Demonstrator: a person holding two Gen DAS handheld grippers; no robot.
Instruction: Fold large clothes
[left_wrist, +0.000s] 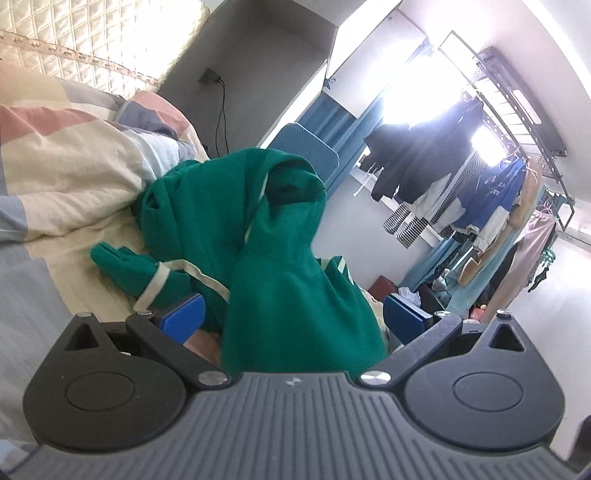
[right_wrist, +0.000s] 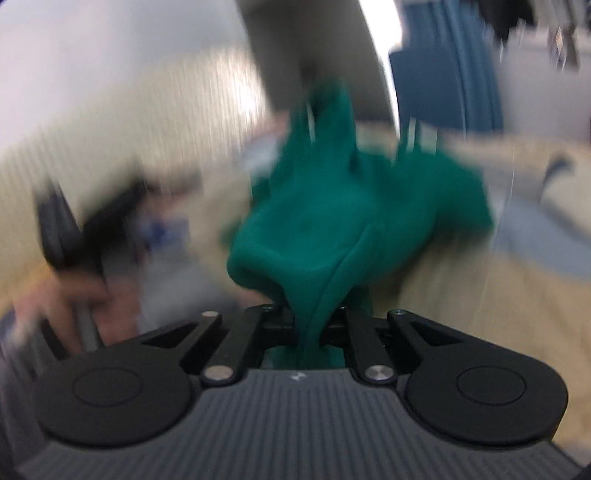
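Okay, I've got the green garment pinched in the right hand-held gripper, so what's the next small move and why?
Probably close the left hand-held gripper on the fold of the green garment lying between its blue pads. The right hand-held gripper already pinches a bunched edge, while the rest sags crumpled over the bed, so a second hold would let you spread it.

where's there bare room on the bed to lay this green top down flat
Free: the cream sheet in front of the rumpled striped duvet, beside the green garment's cuff, and the grey strip nearer the left gripper. Crowded: the duvet heap toward the headboard. The right gripper view is blurred.
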